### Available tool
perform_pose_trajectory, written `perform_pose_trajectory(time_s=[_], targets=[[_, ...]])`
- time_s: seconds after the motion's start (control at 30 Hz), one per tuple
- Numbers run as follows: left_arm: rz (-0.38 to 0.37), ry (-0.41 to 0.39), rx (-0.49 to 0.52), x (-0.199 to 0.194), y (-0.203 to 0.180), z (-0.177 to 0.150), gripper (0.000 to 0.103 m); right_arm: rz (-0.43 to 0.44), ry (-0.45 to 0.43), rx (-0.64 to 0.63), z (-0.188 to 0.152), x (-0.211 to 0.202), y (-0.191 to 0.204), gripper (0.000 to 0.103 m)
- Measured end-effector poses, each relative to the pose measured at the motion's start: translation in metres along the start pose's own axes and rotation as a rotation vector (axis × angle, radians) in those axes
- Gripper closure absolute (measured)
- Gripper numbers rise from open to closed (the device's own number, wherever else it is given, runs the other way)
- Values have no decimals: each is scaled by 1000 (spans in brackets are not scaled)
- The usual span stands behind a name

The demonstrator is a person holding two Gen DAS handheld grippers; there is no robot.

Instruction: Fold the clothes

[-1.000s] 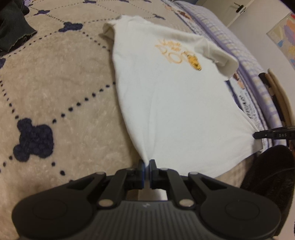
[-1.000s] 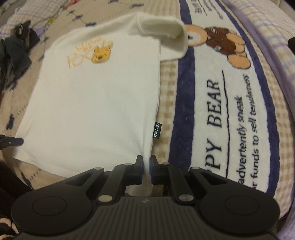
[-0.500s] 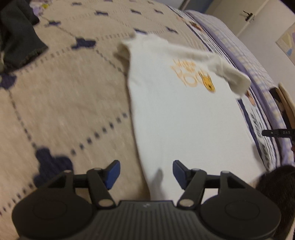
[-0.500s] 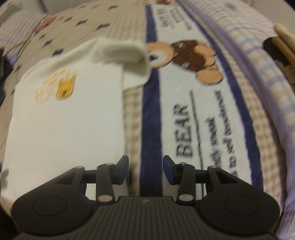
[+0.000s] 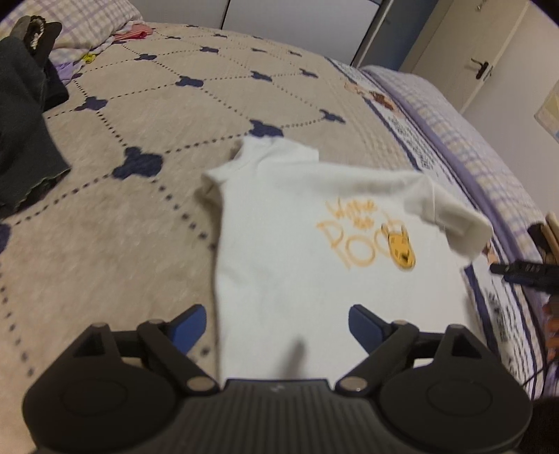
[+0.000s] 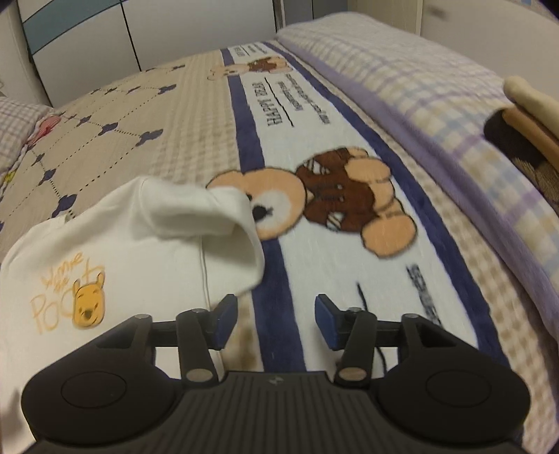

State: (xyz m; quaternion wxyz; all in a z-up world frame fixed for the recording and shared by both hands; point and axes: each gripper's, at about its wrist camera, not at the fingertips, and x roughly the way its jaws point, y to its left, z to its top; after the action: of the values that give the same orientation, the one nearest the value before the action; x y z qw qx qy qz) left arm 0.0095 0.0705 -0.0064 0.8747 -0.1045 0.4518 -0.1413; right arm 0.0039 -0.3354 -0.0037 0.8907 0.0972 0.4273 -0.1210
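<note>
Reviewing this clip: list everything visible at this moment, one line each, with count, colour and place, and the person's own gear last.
T-shirt: one, white with an orange print, spread flat on the bed, its right sleeve curled up.
Bedspread: one, beige with navy shapes and dotted lines, under the shirt.
Bear blanket: one, white with navy stripes and a brown bear, beside the shirt's sleeve.
Checked quilt: one, lilac and cream, along the bed's far edge.
Dark clothes: a pile, dark grey and black, at the left edge of the left wrist view.
Pillow: one, lilac check, at the bed's head.
Left claw: one, black with blue pads, open above the shirt, jaws just opening.
Right claw: one, same colours, open, nothing between, jaws just opening.
</note>
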Motion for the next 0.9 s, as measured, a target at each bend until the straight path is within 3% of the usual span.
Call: perform_pose_trajectory(time_s=[0.2,0.33,0.5,0.67,0.9], targets=[[-19,-91,-10,30,-10,-1,9,-23,10,12,0,36,4,49],[24,-118,27,48,-16,-5,8,-20,24,36,0,53,6,49],[27,-126,51,59,-16,-13,2,-43,-21,25,2,65,13,44],[53,-135,156,66,-23,-23,0,-62,-46,25,-1,74,21,30],[105,-105,231,71,-31,-26,0,-98,-37,4,0,75,28,29]])
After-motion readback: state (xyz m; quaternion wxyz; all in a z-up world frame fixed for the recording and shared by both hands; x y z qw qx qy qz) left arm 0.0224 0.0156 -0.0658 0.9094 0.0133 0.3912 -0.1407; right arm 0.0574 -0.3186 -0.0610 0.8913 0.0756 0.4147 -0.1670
